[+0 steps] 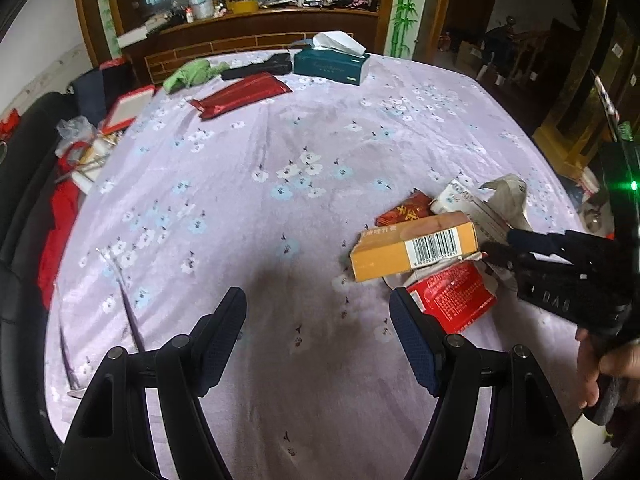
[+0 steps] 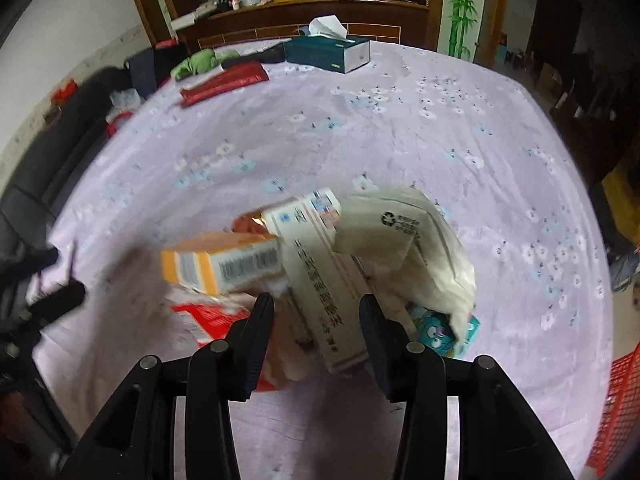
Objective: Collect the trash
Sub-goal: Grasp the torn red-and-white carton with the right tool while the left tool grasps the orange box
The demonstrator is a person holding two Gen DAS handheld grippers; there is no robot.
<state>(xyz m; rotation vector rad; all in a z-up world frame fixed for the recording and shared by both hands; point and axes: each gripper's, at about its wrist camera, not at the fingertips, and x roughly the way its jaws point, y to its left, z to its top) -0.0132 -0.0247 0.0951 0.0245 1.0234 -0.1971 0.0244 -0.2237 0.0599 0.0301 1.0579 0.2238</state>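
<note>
Lilac floral cloth (image 1: 280,200) covers table. Trash heap at 4 o'clock in left view, dead centre in right view. Left gripper (image 1: 318,334) spread wide, empty, over bare cloth. Right gripper (image 2: 316,332) parted, straddling long white box (image 2: 320,300); contact unclear.

Risks:
- white box likely slips if squeezed off-centre
- orange barcode box (image 1: 416,250), perched on red packet (image 1: 456,300), could topple

Hidden: heap underside. Right view motion-blurred. Red basket (image 2: 616,408) cut off at 4 o'clock edge.
</note>
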